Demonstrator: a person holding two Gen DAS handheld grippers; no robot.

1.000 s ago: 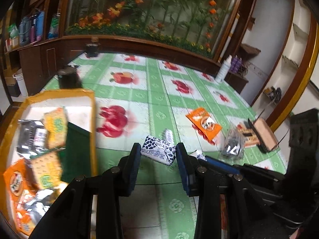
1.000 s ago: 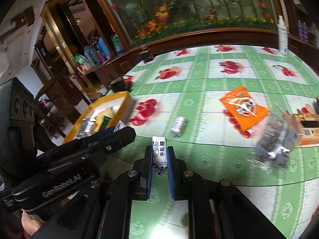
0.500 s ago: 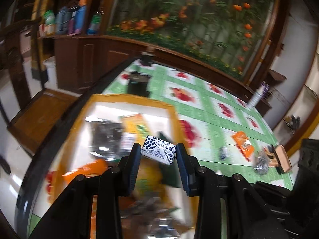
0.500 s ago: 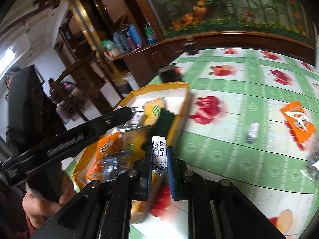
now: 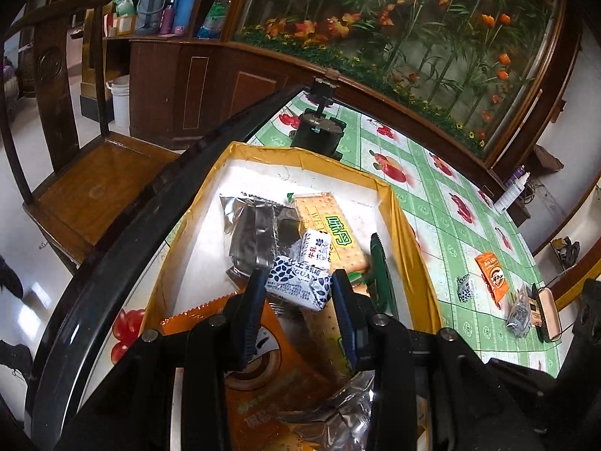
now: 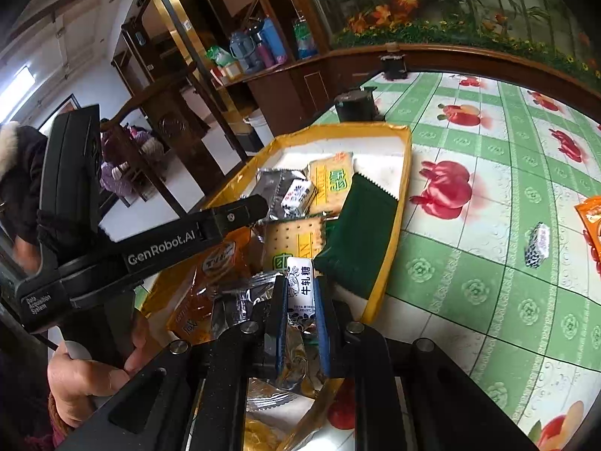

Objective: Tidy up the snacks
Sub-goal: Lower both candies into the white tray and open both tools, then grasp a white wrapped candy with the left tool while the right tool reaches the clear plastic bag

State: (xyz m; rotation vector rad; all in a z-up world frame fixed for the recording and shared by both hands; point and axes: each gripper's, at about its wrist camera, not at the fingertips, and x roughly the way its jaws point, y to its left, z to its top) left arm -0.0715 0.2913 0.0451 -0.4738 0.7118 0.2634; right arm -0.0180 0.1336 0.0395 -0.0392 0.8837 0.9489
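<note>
Jaws clamped on nougat candies [image 5: 298,287] [image 6: 301,290]

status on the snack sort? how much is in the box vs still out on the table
Done: the yellow box already holds several packets, among them cracker packs, silver wrappers and an orange bag. In hand: each pair of tongs, left and right, is shut on a white nougat candy above the box, not yet dropped. Left on the tablecloth: another candy, an orange packet and a clear wrapper.

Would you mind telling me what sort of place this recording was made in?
Probably a home dining or living room: a fruit-print tablecloth, a carved wooden chair, and thermos flasks on a dark wood cabinet.
</note>
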